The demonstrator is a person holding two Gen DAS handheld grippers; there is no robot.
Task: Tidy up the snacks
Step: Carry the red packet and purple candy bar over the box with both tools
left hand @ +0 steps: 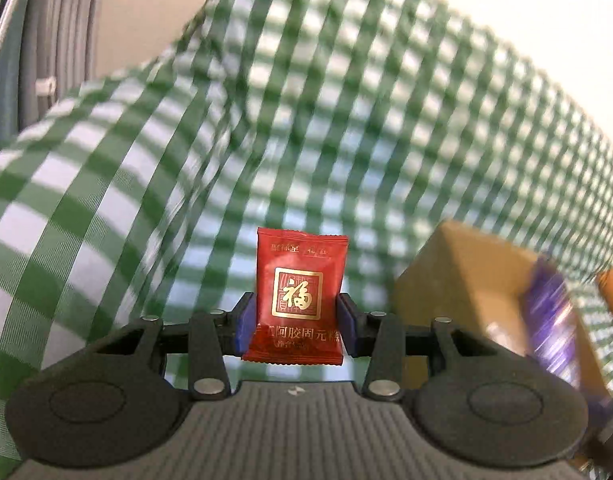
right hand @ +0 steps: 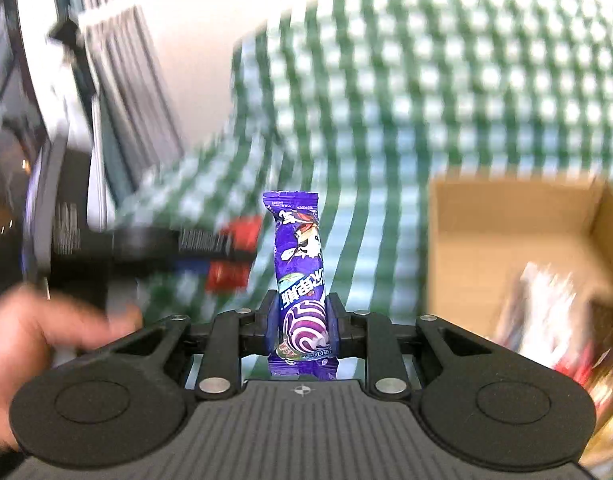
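— Pinching anything in your left gripper (left hand: 297, 322)?

— Yes. My left jaws are closed on a red snack packet (left hand: 300, 296), one blue pad on each side edge. It stands upright: a flat, square-ish sachet with crimped ends, a gold-framed seal in the middle and gold characters below it. Its lower edge hangs toward six o'clock below the pads, and most of it rises toward twelve o'clock above them.

— And the right gripper (right hand: 302, 326)?

— Clamped as well, on a purple snack stick (right hand: 301, 276). It is a narrow, long wrapper with a white and purple swirl near the bottom, white characters across the middle and a cartoon figure higher up. The pads squeeze it near its lower end; the crimped tail pokes out at six o'clock and the rest stands tall toward twelve.

— What lies beyond them?

— A green and white checked tablecloth (left hand: 346, 120) behind both, blurred. From the right wrist, an open cardboard box (right hand: 458, 240) sits at about three o'clock of the stick, with blurred wrappers inside. At nine o'clock my left hand (right hand: 30, 344) shows, and past it the red packet is visible in the other gripper, smeared. From the left wrist, the box is at three to four o'clock, with the purple stick blurred across it.
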